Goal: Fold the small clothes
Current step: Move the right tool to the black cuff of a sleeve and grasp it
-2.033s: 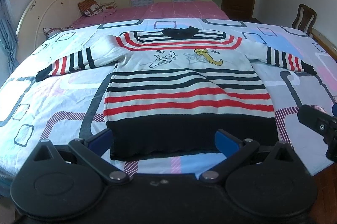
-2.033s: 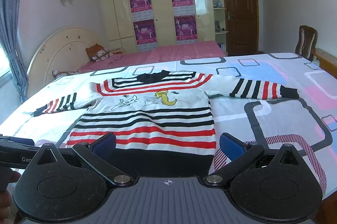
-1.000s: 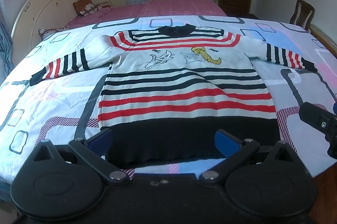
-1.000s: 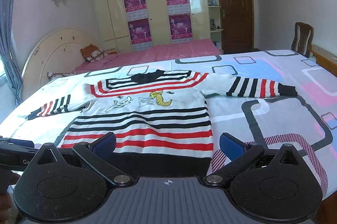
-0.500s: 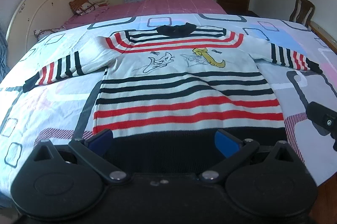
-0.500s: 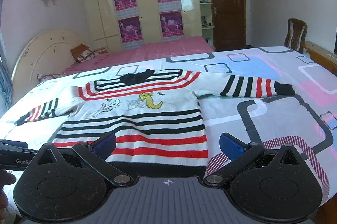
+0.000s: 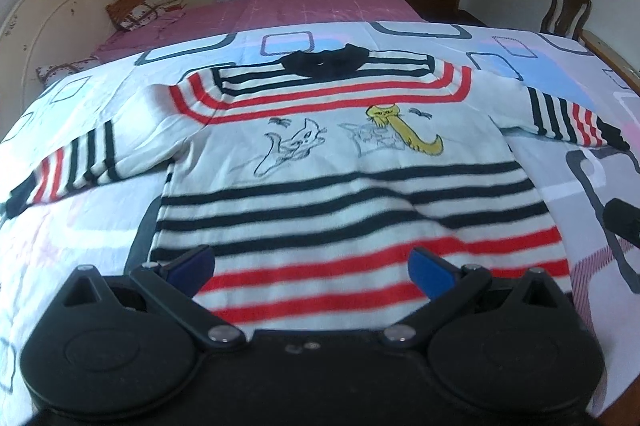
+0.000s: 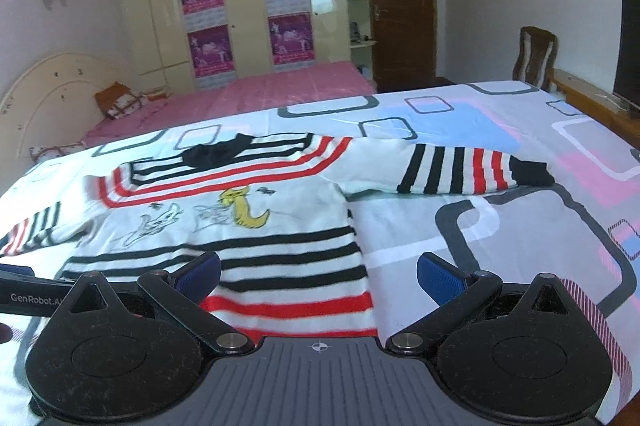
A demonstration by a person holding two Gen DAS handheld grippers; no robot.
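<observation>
Sweater (image 7: 340, 166) spread flat on bed (image 7: 80, 226), mid-frame.
Left tongs (image 7: 312, 268) and right tongs (image 8: 318, 276) gaping wide, empty, lower frame.

A striped sweater (image 7: 352, 186) lies flat on the patterned bedsheet (image 7: 80, 234), sleeves spread, cat drawings on its chest. The left gripper (image 7: 312, 268) hangs over its red-striped lower part, blue-padded fingers (image 7: 192, 262) wide apart.
</observation>
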